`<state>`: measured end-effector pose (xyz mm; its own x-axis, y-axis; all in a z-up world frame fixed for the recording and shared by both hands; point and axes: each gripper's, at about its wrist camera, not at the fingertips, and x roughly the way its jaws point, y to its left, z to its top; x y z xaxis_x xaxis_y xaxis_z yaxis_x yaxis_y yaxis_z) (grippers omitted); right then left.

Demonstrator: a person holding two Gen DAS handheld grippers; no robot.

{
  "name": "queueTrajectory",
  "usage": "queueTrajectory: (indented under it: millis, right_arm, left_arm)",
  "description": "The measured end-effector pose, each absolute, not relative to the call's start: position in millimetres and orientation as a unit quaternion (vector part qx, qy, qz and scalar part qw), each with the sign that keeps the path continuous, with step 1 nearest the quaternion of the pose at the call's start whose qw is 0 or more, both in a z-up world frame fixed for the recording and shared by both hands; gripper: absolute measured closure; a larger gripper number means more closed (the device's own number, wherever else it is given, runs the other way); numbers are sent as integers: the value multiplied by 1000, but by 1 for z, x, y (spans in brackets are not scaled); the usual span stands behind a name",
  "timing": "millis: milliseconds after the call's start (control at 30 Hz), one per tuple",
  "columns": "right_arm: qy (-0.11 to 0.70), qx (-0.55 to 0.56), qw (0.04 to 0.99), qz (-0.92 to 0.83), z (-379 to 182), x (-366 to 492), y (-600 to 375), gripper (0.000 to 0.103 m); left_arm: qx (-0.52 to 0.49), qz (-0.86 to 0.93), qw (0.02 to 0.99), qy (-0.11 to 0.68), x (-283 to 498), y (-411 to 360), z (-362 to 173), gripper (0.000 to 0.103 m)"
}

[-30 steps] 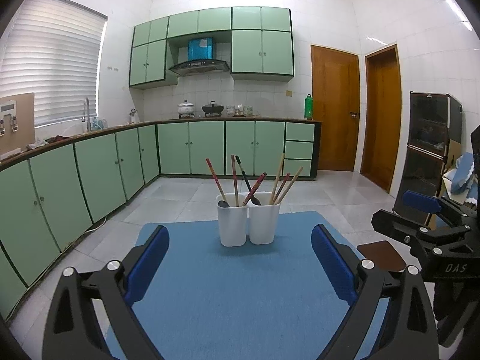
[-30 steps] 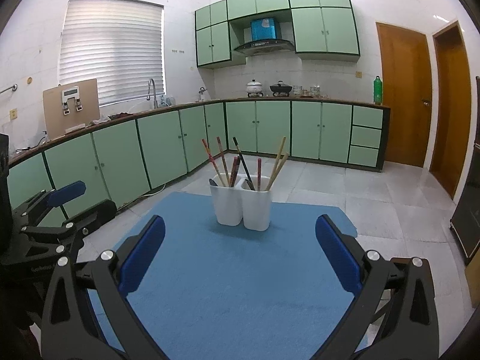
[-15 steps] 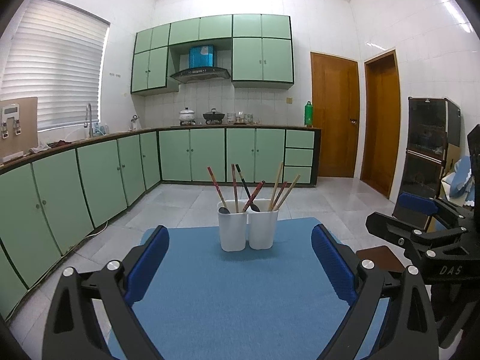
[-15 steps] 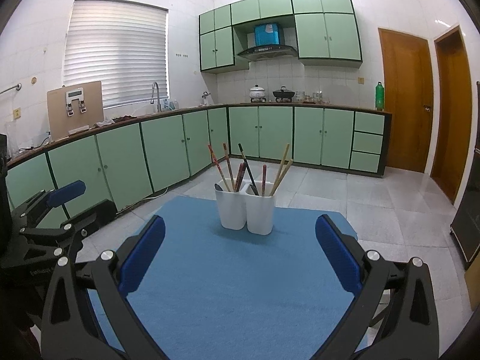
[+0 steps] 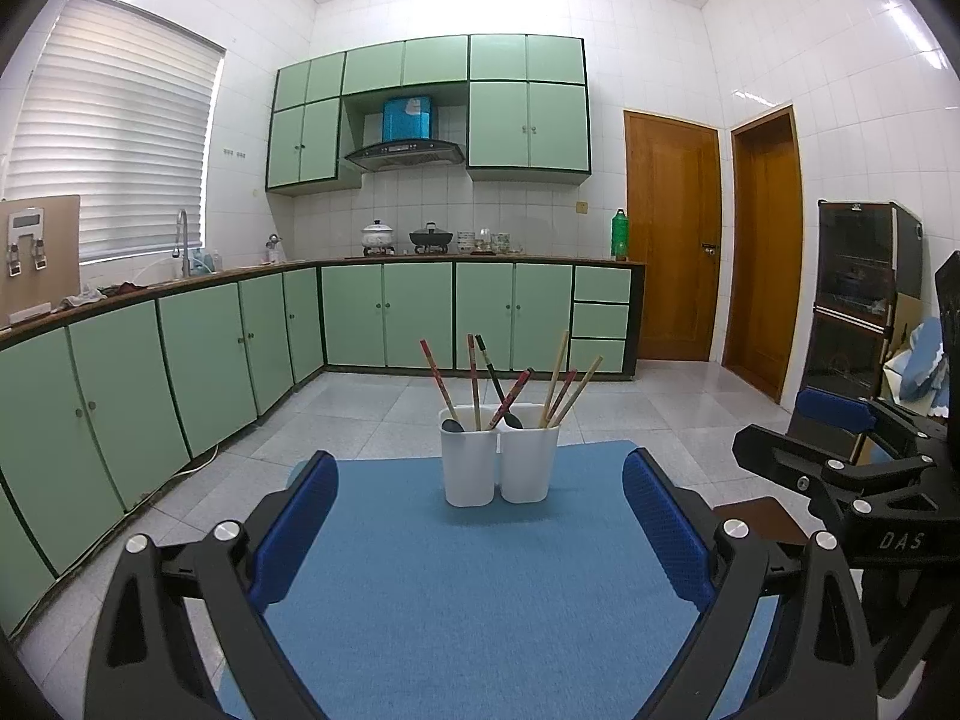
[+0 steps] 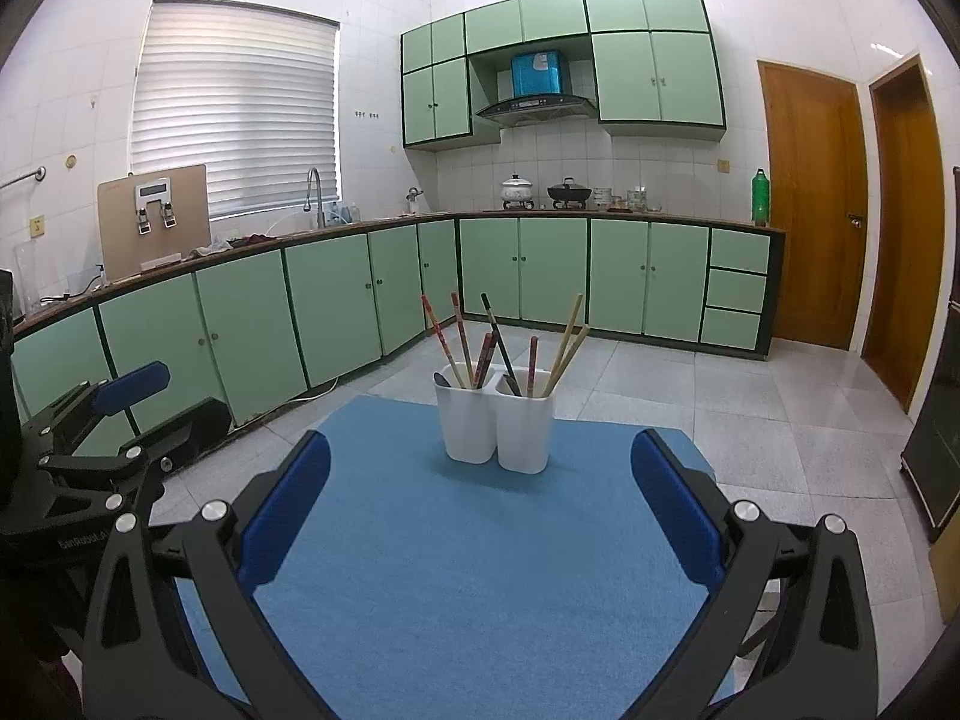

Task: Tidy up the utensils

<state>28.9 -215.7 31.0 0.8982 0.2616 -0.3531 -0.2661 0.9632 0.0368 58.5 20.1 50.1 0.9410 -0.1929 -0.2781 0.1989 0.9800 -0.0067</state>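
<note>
on the blue mat (image 5: pixel 480 588) we see two white cups (image 5: pixel 499 463) full of sticks (image 5: pixel 555 381) and spoons; our left gripper (image 5: pixel 480 528) and right gripper (image 6: pixel 480 516) are both wide open, holding nothing.

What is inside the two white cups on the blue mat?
The white cups hold chopsticks and dark spoons, standing tilted. Their lower ends are hidden by the cup walls.

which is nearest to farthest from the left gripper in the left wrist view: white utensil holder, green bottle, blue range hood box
From the left gripper:
1. White utensil holder, straight ahead on the blue mat, between the open fingers' line of sight.
2. Green bottle, far right end of the counter, near the door.
3. Blue range hood box, high on the back wall; only slightly beyond the bottle.
</note>
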Motion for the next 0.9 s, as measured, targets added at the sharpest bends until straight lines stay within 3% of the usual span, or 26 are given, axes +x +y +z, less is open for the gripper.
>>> queueTrajectory:
  millis: [900]
  right_arm:
    - [180, -5, 974, 135, 31, 28, -216, 6]
  left_arm:
    - [10, -98, 986, 137, 55, 23, 52, 9]
